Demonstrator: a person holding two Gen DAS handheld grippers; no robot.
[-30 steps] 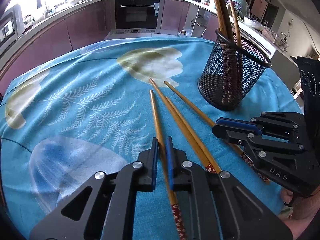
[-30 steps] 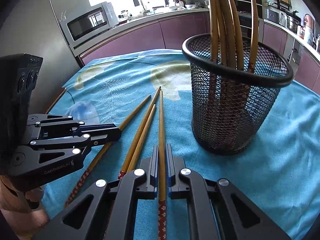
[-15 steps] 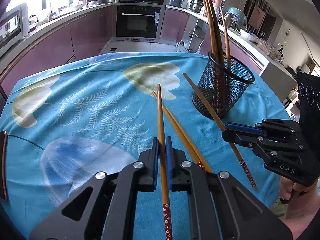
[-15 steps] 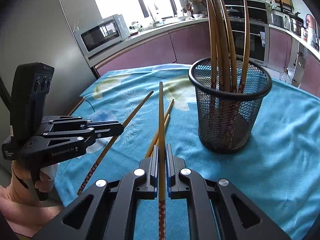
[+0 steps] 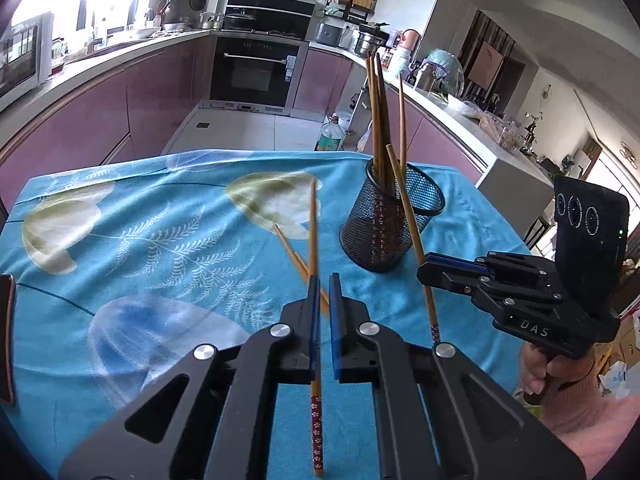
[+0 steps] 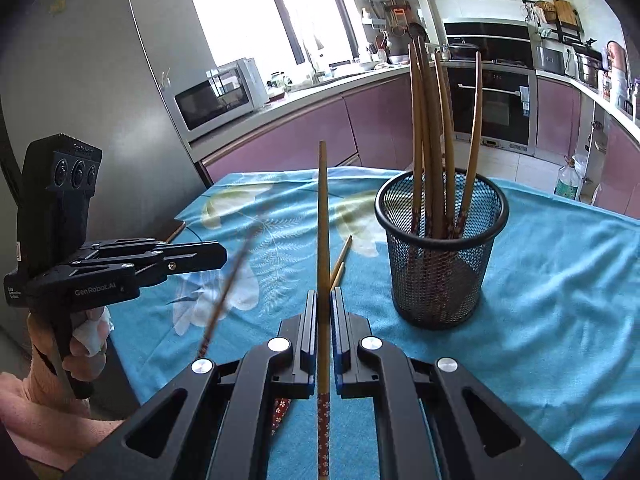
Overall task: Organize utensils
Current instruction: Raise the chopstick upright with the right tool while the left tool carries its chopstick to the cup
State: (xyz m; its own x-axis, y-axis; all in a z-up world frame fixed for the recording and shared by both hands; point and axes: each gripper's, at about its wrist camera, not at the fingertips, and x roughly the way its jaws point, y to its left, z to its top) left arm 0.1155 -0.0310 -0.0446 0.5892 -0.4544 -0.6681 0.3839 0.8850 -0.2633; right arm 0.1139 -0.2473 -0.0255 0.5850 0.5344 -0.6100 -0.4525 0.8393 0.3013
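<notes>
A black mesh holder [image 5: 392, 220] [image 6: 440, 256] stands on the blue cloth with several wooden chopsticks upright in it. My left gripper [image 5: 323, 280] holds one chopstick [image 5: 314, 232] lifted off the table; the chopstick lies against the left pad with a small gap to the right one. It shows blurred in the right wrist view [image 6: 232, 276]. My right gripper [image 6: 323, 294] is shut on another chopstick [image 6: 323, 220], raised and pointing forward, left of the holder. It appears in the left wrist view [image 5: 412, 232]. Two chopsticks [image 5: 292, 252] [image 6: 340, 260] still lie on the cloth.
The table carries a blue floral cloth [image 5: 160, 240]. A dark object [image 5: 6, 336] lies at its left edge. Kitchen cabinets, an oven [image 5: 256, 72] and a microwave [image 6: 220, 96] stand beyond the table.
Both grippers have risen from the table, each lifting its chopstick clear of the cloth. The holder now sits farther away and lower in both views.
</notes>
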